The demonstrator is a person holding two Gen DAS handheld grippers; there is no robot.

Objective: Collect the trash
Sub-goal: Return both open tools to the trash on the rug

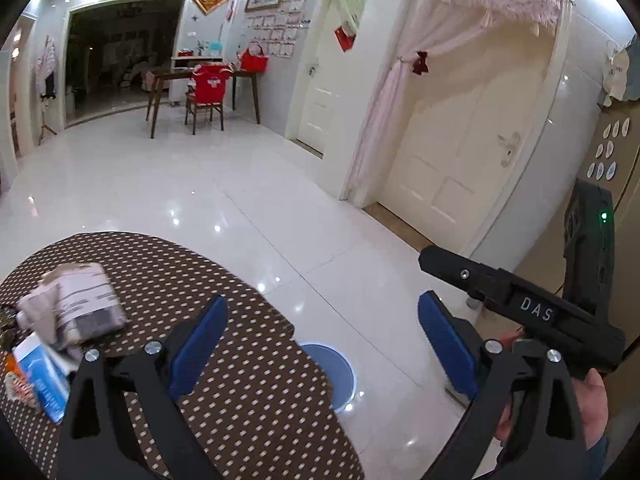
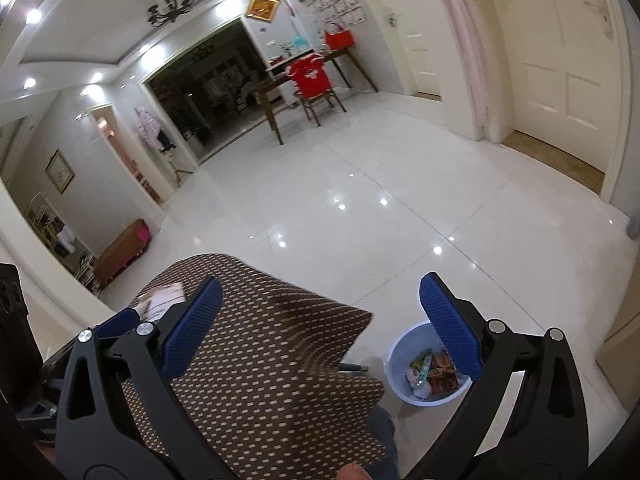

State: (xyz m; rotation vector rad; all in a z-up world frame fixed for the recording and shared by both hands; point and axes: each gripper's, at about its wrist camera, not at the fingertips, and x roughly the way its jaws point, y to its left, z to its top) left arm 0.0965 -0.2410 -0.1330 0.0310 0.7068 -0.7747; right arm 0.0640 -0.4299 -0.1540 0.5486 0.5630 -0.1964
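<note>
A brown dotted tablecloth covers the table, also in the right wrist view. A crumpled printed wrapper lies on it at the left, with a blue and white packet and an orange packet nearer me. My left gripper is open and empty above the table edge. My right gripper is open and empty, held to the right of the left one. A light blue basin on the floor holds several wrappers; its rim shows past the table.
Glossy white tile floor lies beyond the table. A cream door with a pink curtain is at the right. A wooden table with a red-covered chair stands far back. A low wooden bench is at the left wall.
</note>
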